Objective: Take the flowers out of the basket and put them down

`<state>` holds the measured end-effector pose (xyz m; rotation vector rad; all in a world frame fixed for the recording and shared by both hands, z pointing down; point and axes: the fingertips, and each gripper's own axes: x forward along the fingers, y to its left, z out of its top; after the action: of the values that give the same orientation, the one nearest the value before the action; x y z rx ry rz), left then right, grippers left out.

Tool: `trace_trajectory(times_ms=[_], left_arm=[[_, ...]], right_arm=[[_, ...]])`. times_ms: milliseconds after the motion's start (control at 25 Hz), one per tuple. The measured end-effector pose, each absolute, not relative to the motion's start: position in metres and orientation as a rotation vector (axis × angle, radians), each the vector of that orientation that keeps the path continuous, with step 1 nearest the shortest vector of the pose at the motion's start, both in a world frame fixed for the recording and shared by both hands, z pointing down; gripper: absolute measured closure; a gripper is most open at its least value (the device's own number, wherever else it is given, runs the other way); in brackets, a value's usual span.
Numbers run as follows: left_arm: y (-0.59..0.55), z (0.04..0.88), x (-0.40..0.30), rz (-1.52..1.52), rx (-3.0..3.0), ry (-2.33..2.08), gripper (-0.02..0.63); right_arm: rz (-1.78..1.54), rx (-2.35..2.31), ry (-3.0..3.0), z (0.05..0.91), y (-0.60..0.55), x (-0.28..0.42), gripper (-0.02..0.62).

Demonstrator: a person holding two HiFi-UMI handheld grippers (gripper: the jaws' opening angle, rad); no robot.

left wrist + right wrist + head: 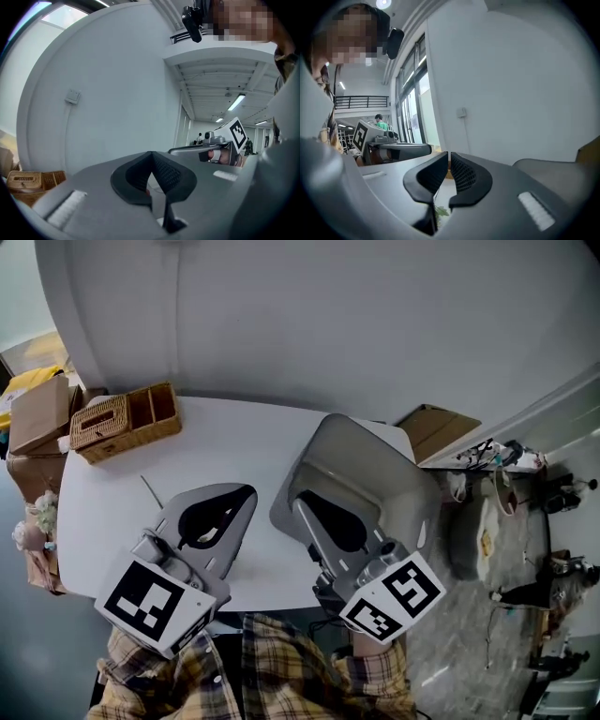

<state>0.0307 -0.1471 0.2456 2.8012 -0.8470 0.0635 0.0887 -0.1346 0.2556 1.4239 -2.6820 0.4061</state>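
Green leaf [441, 211] low betw R tool [449, 153] jaws, tips touching.

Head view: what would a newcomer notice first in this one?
Two grey grippers fill the foreground, the left gripper and the right gripper, both with jaws together above the white table. A wicker basket sits at the table's far left corner. In the right gripper view, a green leaf shows just below the jaws.
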Motion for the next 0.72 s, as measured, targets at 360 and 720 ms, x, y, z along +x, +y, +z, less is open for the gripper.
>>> trace_trajectory(times_ms=[360, 720], left_arm=[[-0.125, 0.25, 0.123, 0.06, 2.802, -0.812, 0.592], [-0.098, 0.251, 0.174, 0.077, 2.817, -0.77, 0.592]], right_arm=[[0.369, 1.448, -2.73, 0.25, -0.113, 0.172, 0.589], [0.367, 1.424, -2.731, 0.255, -0.095, 0.208, 0.591]])
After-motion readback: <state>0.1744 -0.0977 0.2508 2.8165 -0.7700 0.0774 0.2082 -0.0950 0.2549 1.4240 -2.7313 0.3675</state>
